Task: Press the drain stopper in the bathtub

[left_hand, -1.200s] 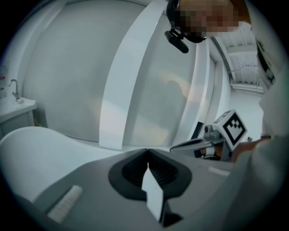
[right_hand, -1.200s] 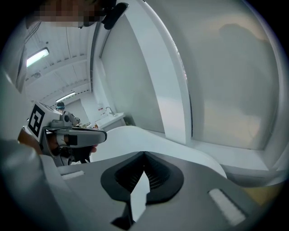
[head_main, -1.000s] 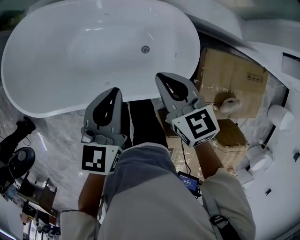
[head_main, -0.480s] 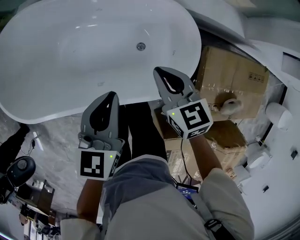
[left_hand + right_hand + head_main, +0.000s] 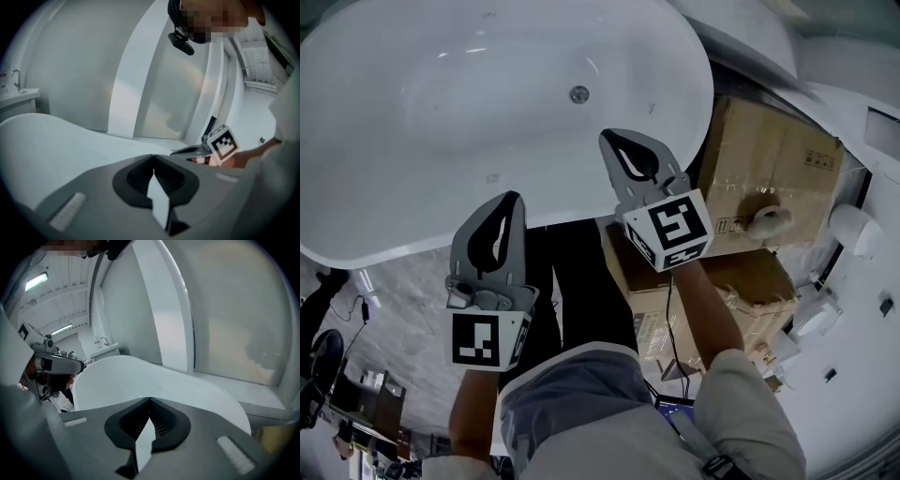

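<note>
A white oval bathtub (image 5: 412,56) fills the upper left of the head view, and its round metal drain stopper (image 5: 578,94) sits on the tub floor near the right end. My right gripper (image 5: 612,137) is shut and empty, with its tip over the tub's near rim, just below the stopper. My left gripper (image 5: 508,199) is shut and empty too, lower and to the left, its tip at the tub's near edge. In the left gripper view the tub rim (image 5: 47,140) and the right gripper's marker cube (image 5: 220,143) show. The right gripper view shows the tub's end (image 5: 154,376).
Cardboard boxes (image 5: 769,159) stand right of the tub, with white fixtures (image 5: 853,230) beyond them. The grey marbled floor (image 5: 403,281) lies below the tub. Dark equipment (image 5: 323,356) stands at the lower left. The person's legs (image 5: 581,272) are between the grippers.
Both grippers have moved up toward the tub; the right one's tip now overlaps the near rim. The view has shifted, so the tub looks larger and the stopper closer.
</note>
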{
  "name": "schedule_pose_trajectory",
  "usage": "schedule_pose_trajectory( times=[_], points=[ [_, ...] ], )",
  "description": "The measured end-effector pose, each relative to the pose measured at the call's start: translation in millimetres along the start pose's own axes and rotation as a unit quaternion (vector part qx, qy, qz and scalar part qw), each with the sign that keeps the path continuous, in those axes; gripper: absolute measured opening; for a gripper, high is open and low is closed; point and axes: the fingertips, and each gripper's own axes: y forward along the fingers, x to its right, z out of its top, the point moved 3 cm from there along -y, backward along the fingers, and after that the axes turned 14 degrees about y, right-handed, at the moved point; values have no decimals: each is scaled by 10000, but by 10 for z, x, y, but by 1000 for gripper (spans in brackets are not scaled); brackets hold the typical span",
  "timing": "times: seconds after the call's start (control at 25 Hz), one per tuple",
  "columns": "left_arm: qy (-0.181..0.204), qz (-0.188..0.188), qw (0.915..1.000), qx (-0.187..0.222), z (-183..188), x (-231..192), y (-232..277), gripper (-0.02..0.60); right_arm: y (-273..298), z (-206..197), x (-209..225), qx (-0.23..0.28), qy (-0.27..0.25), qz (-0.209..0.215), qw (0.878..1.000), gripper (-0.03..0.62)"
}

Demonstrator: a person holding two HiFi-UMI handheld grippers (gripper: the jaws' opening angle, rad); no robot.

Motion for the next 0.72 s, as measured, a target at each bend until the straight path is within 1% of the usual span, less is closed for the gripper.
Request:
schedule_pose_trajectory(
  times=[0.12, 0.28, 0.44, 0.64, 0.72],
  points=[
    [51, -32, 10000, -64, -139, -32, 90, 0, 152, -123, 38, -69, -1, -14, 10000, 2],
    [-55, -58, 9998, -156, -293, -44, 202, 0, 322, -225, 129, -134, -18, -42, 9999, 2],
    [-78, -138, 9995, -257, -477, -14, 250, 0, 523, -390, 251, -209, -128, -137, 9996, 2],
    [31, -261, 9991, -338, -620, -36, 384, 0, 765, -572, 410, -327, -160, -228, 9991, 0],
    [52, -326, 9983, -475, -699, -34, 437, 0, 849, -625, 471, -353, -148, -248, 9990, 0]
  ],
)
